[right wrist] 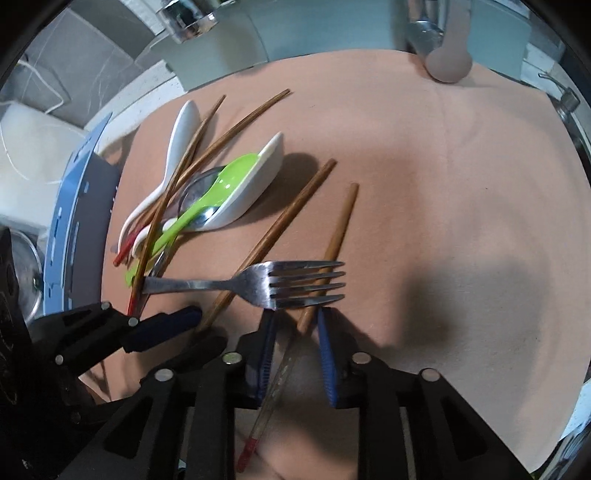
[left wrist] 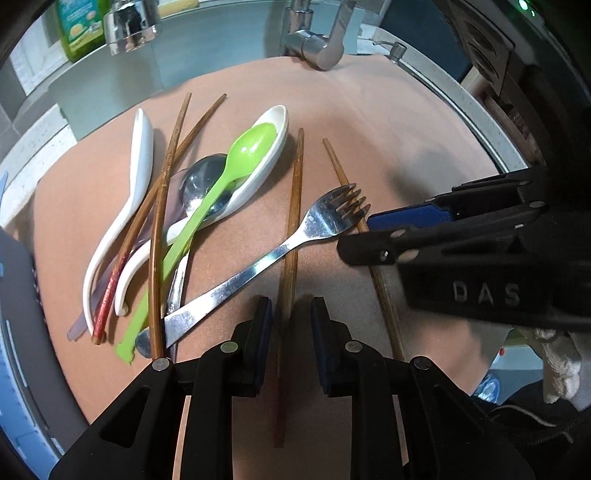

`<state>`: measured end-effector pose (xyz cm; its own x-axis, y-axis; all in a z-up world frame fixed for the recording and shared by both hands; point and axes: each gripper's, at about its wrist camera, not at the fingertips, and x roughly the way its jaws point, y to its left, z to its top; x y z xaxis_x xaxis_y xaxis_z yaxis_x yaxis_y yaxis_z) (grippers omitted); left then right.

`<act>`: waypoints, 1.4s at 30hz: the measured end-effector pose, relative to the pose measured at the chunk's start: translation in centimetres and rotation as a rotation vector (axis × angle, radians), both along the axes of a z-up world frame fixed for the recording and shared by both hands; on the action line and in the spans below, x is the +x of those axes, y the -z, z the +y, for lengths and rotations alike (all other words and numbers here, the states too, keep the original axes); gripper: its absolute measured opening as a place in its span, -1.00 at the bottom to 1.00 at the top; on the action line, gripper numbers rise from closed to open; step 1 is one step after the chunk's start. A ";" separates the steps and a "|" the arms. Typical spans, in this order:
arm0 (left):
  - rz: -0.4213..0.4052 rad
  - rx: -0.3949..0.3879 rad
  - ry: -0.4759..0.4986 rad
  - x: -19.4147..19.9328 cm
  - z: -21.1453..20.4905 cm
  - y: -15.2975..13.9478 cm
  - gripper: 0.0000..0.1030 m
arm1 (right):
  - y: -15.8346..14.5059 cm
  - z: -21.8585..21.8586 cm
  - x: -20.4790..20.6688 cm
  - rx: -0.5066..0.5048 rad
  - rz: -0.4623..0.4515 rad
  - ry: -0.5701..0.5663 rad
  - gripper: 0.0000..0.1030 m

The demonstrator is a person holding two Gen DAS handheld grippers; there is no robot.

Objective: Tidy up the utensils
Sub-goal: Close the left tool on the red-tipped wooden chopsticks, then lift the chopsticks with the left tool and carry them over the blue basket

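Black tong fingers first: the left tongs (left wrist: 291,317) were spread a little, with a brown chopstick (left wrist: 294,206) lying loose in the gap and neither pad touching it. Same deal with the right tongs (right wrist: 295,332), slightly apart around a lighter chopstick (right wrist: 341,229) and not pinching it.

Everything sat on a big peach cloth (left wrist: 406,129) that ran well ahead of both tongs, up to a chrome faucet (left wrist: 314,48) at the far edge, with a green bottle (left wrist: 79,26) far off to the left behind it. A blue rack (right wrist: 74,206) stood way left of the right tongs.

Ahead and left of the left tongs was a jumbled heap of utensils: a white soup spoon (left wrist: 280,122), with a green plastic spoon (left wrist: 240,155) lying in it, and more chopsticks. A metal fork (left wrist: 258,258) lay across both chopsticks just ahead of the fingertips, tines over the right one.
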<state>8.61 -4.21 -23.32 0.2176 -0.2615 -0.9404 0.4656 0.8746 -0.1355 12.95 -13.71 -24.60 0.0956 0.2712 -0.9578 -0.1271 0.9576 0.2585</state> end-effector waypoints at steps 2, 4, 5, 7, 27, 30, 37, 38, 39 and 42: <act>-0.009 0.017 0.006 -0.1 -0.1 0.0 -0.70 | 0.1 0.4 0.1 -0.014 0.007 0.021 -0.51; -0.002 0.010 0.002 0.2 0.2 0.1 -0.80 | 0.1 0.8 0.0 -0.036 0.000 0.021 -0.51; 0.010 -0.007 -0.009 0.4 0.5 0.1 -0.82 | 0.1 1.1 0.0 -0.050 -0.005 0.016 -0.54; 0.038 -0.046 -0.029 0.9 1.3 0.2 -0.86 | 0.1 1.2 -0.1 -0.074 -0.007 0.027 -0.67; 0.047 0.063 0.111 1.5 -2.0 0.0 -0.89 | 0.7 -3.6 -2.2 0.136 0.071 0.274 -0.88; 0.137 -0.069 0.056 2.4 -0.6 -0.4 -0.89 | 0.4 -5.1 -2.7 0.185 0.071 0.314 -0.88; 0.178 -0.229 0.025 2.0 -0.4 -1.7 -0.88 | -0.7 -8.4 -3.1 0.205 0.034 0.375 -0.88; 0.186 -0.237 0.027 1.8 -1.1 -1.7 -0.88 | -0.8 -8.9 -3.1 0.201 0.029 0.381 -0.88; 0.190 -0.240 0.028 1.5 -1.5 -1.4 -0.89 | -1.0 -9.5 -3.4 0.198 0.025 0.389 -0.88; 0.205 -0.270 0.021 1.2 -2.5 -1.2 -0.88 | -1.6 -11.2 -4.0 0.196 0.014 0.407 -0.88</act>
<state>9.83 -6.68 -22.10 0.0233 -0.5095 -0.8602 0.4221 0.7850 -0.4535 8.97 -24.95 -23.02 0.2193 0.3911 -0.8939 0.2546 0.8615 0.4394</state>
